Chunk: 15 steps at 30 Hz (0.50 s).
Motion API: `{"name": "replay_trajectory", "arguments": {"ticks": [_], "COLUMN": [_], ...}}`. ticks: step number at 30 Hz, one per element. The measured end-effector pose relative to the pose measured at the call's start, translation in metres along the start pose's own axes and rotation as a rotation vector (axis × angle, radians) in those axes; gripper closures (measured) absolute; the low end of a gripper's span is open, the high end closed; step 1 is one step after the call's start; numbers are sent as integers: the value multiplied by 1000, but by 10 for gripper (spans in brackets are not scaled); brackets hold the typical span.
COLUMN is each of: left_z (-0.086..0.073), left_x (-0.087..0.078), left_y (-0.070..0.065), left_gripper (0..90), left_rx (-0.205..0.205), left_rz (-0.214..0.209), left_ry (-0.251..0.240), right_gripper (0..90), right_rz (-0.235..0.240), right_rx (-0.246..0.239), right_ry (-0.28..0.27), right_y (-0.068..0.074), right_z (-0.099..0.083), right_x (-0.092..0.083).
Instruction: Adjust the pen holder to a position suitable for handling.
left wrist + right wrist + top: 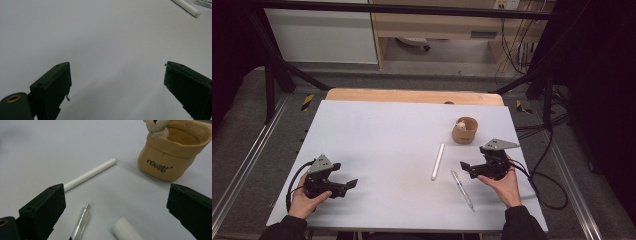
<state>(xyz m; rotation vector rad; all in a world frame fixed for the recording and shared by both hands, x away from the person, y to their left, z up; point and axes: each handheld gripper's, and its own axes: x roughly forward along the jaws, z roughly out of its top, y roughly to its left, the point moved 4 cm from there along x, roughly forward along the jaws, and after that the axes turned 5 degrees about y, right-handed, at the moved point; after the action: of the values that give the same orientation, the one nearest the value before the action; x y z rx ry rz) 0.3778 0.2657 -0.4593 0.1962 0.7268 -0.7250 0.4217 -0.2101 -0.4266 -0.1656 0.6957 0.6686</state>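
Both claws are wide open, nothing in them. Right claw (468, 167) sits just beside the clear plastic pen (462, 189) on the matte white tabletop (377, 135). Smooth white tube (438, 161) lies nearby, tan pouch-shaped cup (464, 130) beyond. Left claw (346, 187) is well apart.

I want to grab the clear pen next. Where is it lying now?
In the high view the clear pen lies on the table's right side, just left of the right gripper and right of the white stick.

Only legible text: dark cursive lettering on the tan pot (172, 157), front side, reads roughly "Gest"; exact letters unclear. Nothing else readable.
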Motion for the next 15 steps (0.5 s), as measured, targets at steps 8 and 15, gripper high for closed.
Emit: {"name": "replay_trajectory", "arguments": {"ticks": [8, 15], "left_z": [0, 0], "left_x": [0, 0], "left_y": [0, 0], "left_gripper": [75, 76], "left_rx": [-2, 0], "left_rz": [0, -1], "left_ry": [2, 4], "right_gripper": [46, 95], "right_rz": [-45, -75], "right_rx": [-24, -51], "right_ry": [-10, -19], "right_y": [-7, -15], "right_z": [22, 38], "right_x": [9, 20]}}
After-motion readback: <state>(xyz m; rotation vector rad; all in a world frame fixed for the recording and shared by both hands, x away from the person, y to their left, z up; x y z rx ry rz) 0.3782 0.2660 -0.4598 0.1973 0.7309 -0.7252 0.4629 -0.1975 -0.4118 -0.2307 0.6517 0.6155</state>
